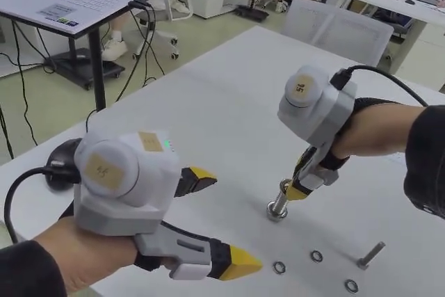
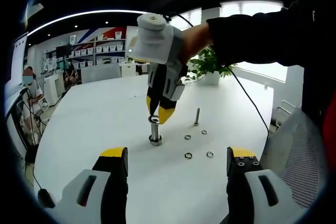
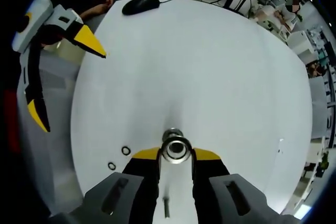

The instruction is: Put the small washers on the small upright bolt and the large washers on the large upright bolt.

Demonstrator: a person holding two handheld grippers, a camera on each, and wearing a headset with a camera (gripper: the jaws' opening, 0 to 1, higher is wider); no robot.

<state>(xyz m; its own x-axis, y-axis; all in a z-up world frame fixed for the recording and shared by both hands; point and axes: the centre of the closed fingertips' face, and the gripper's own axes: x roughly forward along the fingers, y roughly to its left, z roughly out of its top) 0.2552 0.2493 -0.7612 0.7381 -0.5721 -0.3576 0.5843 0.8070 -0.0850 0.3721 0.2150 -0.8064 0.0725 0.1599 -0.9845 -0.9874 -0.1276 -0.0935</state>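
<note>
We see the white table (image 1: pixel 229 102) stretching away under both tools. Our left gripper (image 1: pixel 221 222) hovers low at the near edge. Its yellow-tipped jaws are spread wide apart with nothing between them, and they point toward the bolts. Our right gripper (image 1: pixel 295 189) points steeply down over the middle of the table, its jaws pinched onto a large washer (image 3: pixel 176 149). It holds that ring right at the top end of the large upright bolt (image 1: pixel 278 203), though we cannot tell whether the ring has gone over the thread. The bolt stands head-down on the table. The small upright bolt (image 2: pixel 197 116) stands just beyond it, well clear of both grippers. Four small washers (image 2: pixel 188 155) lie flat and loose on the table near the two bolts, none touching either bolt.
</note>
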